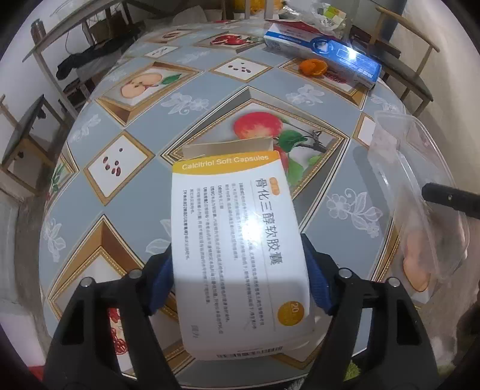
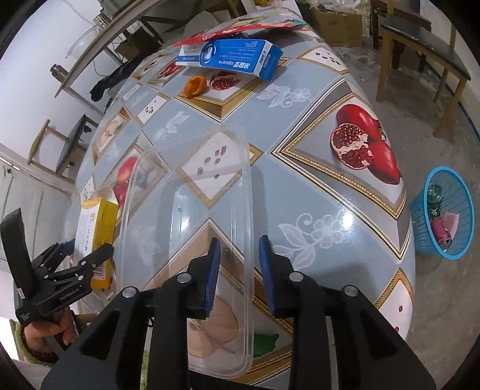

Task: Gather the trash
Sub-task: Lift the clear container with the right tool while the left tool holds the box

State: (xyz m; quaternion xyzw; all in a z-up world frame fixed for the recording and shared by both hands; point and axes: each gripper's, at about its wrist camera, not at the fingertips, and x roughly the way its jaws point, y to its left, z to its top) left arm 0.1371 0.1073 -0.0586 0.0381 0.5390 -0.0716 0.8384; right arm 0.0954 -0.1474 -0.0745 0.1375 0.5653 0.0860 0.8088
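Observation:
My left gripper (image 1: 240,276) is shut on a white and yellow capsule box (image 1: 237,237), held over the table; the box also shows in the right wrist view (image 2: 97,222). A clear plastic tray (image 2: 192,240) lies at the table's near edge. My right gripper (image 2: 240,270) is open, its blue pads astride the tray's right rim without pressing it. The tray also shows at the right in the left wrist view (image 1: 420,192). A blue toothpaste box (image 1: 324,55) and an orange peel (image 1: 313,66) lie at the far side of the table.
A blue trash basket (image 2: 447,216) with cans in it stands on the floor right of the table (image 2: 315,186). Wooden chairs (image 2: 420,45) stand around it. Wrappers and bags (image 1: 318,15) lie at the far edge.

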